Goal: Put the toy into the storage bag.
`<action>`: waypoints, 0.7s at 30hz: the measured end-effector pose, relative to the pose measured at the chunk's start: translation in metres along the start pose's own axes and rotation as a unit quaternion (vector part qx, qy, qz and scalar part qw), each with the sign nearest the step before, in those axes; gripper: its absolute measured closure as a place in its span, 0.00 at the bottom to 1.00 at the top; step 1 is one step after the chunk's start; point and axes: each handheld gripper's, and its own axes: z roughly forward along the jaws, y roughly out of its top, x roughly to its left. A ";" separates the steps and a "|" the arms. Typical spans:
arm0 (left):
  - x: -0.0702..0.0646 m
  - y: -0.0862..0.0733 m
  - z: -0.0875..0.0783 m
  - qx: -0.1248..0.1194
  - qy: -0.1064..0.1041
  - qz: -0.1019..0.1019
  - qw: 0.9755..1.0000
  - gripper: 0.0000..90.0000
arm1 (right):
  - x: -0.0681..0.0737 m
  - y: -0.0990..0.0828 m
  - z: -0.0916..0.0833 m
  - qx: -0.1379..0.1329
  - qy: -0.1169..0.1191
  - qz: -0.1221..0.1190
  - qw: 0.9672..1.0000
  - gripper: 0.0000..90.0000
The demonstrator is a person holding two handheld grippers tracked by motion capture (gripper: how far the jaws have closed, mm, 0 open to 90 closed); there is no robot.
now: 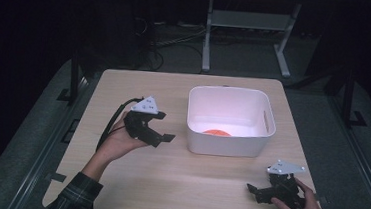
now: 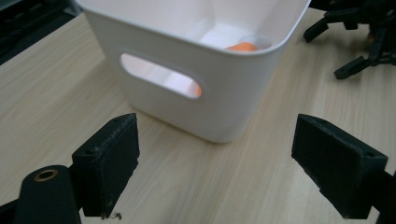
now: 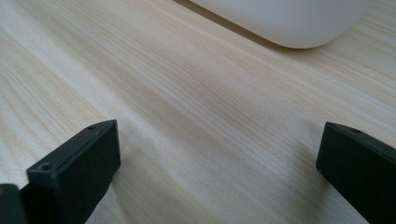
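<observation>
A white plastic bin (image 1: pixel 225 145) with slot handles stands right of the table's middle, and an orange object (image 1: pixel 216 132) lies on its bottom. My left gripper (image 1: pixel 164 127) is held just left of the bin, open and empty, with its jaws toward the bin wall (image 2: pixel 233 102). In the left gripper view the orange object (image 2: pixel 243 46) shows over the rim. My right gripper (image 1: pixel 253 192) rests low at the table's front right corner, open, with nothing between its jaws. The right gripper view looks across bare wood to a rounded corner of the bin (image 3: pixel 289 23).
The light wooden table (image 1: pixel 192 185) has edges close to the right gripper at front and right. Beyond the far edge are a white desk frame (image 1: pixel 207 41) and cables (image 1: pixel 168 40) on a dark floor. A cable (image 1: pixel 109 126) trails from the left gripper.
</observation>
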 end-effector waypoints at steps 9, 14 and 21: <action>-0.015 -0.034 -0.010 0.000 0.031 -0.017 0.999 0.16 | 0.000 0.000 0.000 0.001 0.001 0.001 1.000 0.00; -0.025 -0.058 -0.015 -0.010 0.050 -0.029 0.998 0.16 | 0.000 0.000 0.000 0.001 0.001 0.000 1.000 0.00; -0.034 -0.095 -0.024 -0.020 0.068 -0.052 0.996 0.16 | 0.000 0.000 0.000 0.001 0.001 0.000 1.000 0.00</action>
